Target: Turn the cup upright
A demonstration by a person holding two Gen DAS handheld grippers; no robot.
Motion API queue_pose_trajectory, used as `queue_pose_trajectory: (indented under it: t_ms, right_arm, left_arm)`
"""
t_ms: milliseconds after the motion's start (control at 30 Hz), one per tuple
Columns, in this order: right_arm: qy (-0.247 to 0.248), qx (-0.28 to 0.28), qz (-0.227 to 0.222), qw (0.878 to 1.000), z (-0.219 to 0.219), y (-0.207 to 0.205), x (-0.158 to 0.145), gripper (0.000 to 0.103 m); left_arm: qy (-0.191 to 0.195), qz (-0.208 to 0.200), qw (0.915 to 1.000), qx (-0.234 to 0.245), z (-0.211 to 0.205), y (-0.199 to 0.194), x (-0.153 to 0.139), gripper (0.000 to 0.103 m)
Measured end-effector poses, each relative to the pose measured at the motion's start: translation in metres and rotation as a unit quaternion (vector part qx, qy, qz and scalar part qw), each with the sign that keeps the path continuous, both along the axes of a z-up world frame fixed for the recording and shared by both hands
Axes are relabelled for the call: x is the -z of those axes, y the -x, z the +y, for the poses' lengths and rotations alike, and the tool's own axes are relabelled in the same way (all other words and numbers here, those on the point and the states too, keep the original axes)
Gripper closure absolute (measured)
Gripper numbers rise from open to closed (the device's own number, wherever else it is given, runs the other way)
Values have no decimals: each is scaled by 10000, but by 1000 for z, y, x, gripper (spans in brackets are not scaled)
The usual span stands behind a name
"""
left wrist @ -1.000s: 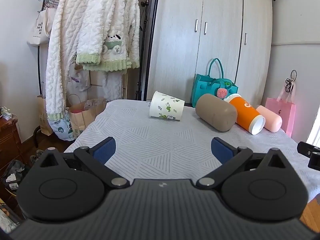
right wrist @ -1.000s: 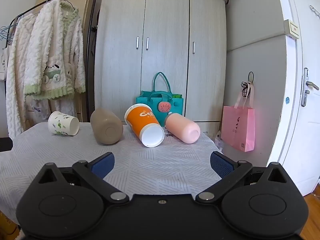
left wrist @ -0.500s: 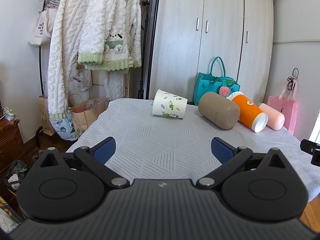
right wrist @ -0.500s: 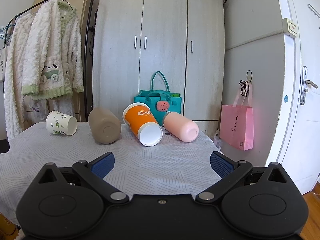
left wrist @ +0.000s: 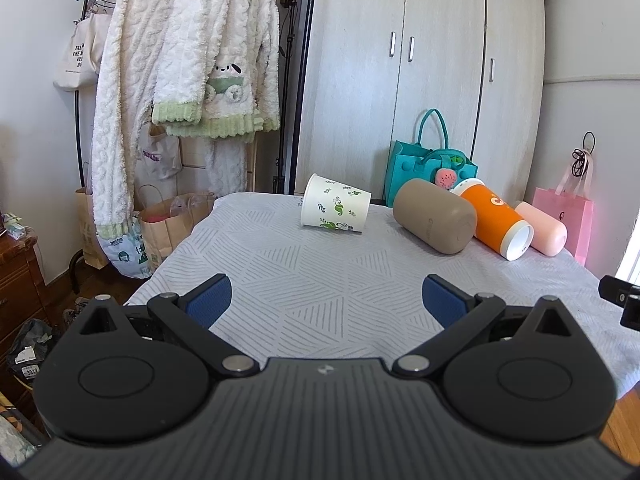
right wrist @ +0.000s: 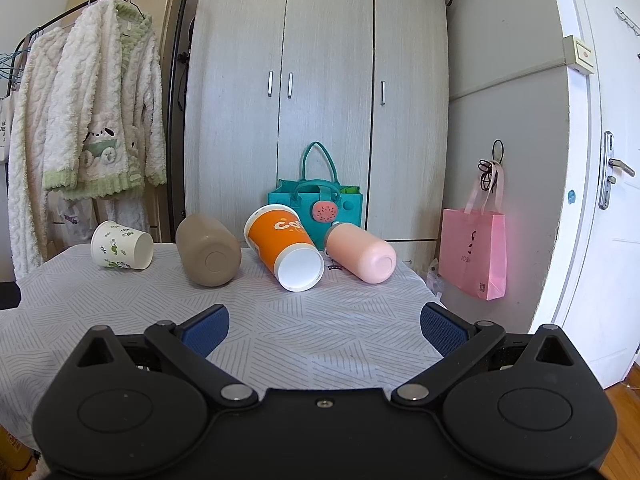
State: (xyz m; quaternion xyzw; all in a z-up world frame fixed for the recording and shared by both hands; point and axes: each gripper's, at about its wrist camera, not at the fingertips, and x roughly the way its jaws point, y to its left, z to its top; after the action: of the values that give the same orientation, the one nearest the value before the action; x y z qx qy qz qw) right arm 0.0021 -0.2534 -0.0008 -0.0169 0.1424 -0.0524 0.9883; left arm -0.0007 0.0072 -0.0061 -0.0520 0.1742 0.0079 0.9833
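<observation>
Only right view shows door (right wrist: 608, 200), left view shows paper bags (left wrist: 160, 224), four cups on their sides at table's (left wrist: 320, 280) far edge, paper cup (left wrist: 335, 209) leftmost, left gripper (left wrist: 326, 300) and right gripper (right wrist: 324, 326) both spread wide, holding nothing, level, short of cups.

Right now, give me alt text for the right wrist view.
Four cups lie on their sides on a grey patterned tablecloth: white leaf-print paper cup, smooth brown tumbler, orange cup, pink tumbler. The open right tool points at them, touching none.

Matt finishes all round here.
Paper cup (left wrist: 335, 209), smooth tan cup (right wrist: 208, 250), woven tablecloth (left wrist: 312, 276), fleecy robe (left wrist: 180, 56), wood-grain wardrobe (right wrist: 320, 92).
</observation>
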Motion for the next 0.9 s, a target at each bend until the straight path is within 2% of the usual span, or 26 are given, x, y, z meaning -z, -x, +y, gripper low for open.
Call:
queue_pose_trajectory:
  t_ms: [267, 900]
  right_arm:
    - [5, 14, 32, 10000, 3, -5, -1, 0]
    - [5, -10, 59, 10000, 6, -2, -2, 0]
  left_arm:
    - [101, 108, 9999, 74, 2, 0, 0, 0]
    - [50, 109, 9999, 91, 0, 1, 1, 0]
